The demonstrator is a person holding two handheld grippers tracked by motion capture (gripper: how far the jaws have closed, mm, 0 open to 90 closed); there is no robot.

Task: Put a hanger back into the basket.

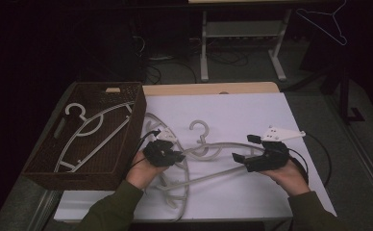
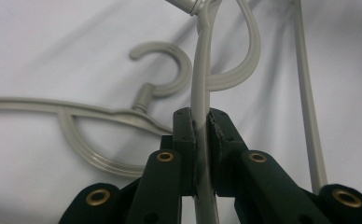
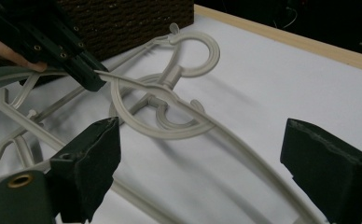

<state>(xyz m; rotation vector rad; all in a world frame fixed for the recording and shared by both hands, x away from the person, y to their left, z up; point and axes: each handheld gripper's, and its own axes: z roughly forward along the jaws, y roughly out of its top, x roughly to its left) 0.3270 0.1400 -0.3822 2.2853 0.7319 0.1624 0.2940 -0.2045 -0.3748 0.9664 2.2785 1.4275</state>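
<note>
The left gripper [image 1: 174, 155] has its jaws squeezed tight on the thin arm of a grey hanger [image 1: 208, 153]. The left gripper view shows this best: the two black pads [image 2: 187, 135] press on the hanger's arm [image 2: 202, 88] from both sides, which is too small to make out from the high view. That close view also shows another hanger's hook [image 2: 167, 65] at about 10 o'clock from the pads, lying on the white table [image 2: 53, 37].

The right gripper [image 1: 244, 162] has its jaws wide apart and holds nothing. In the right gripper view the hanger's long arm [image 3: 235, 140] runs between the two open pads [image 3: 100, 154] without touching them, and the left gripper [image 3: 83, 70] pinches the hanger at 11 o'clock.

The high view shows what the close ones miss: a brown woven basket [image 1: 45, 166] sits at 9 o'clock on the table, just beside the left hand [image 1: 141, 174]. Two white hangers [image 1: 91, 134] lie inside it. The held hanger is on the table's middle, in a loose heap with other hangers [image 1: 175, 190], between the two grippers.
</note>
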